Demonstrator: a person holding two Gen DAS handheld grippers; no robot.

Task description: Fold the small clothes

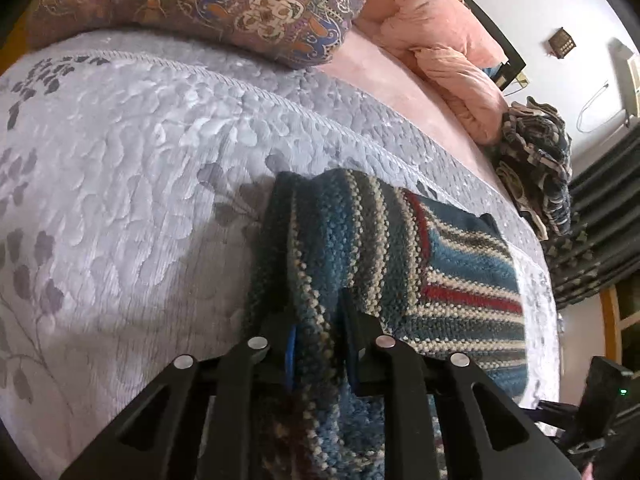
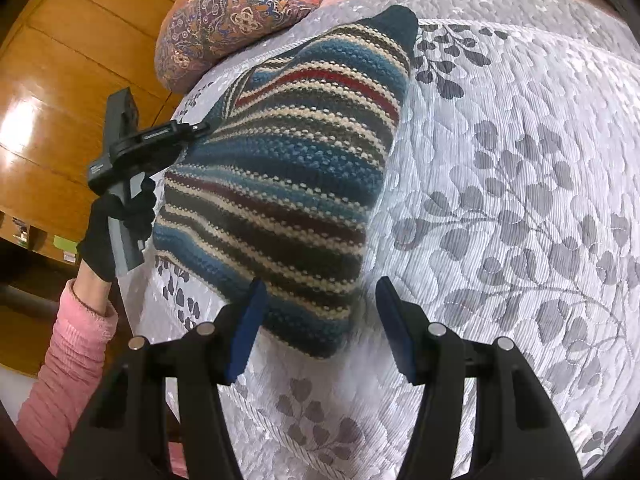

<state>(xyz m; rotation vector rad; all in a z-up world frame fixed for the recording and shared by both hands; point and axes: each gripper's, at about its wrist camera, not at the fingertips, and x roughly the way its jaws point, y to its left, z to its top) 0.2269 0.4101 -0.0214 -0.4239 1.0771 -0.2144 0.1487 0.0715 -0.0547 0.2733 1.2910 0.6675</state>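
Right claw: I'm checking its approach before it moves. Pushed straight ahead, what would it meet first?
Probably the near corner of the striped knit garment, lying between the open right claw fingers, though depth is unclear.

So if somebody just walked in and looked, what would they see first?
Probably the stripy knitted sweater, blue, cream and red, lying on the grey leaf-patterned bedspread. The left tool is pinching one edge of it, while the right tool hangs open just above its near corner. Behind sits a big swirly purple cushion.
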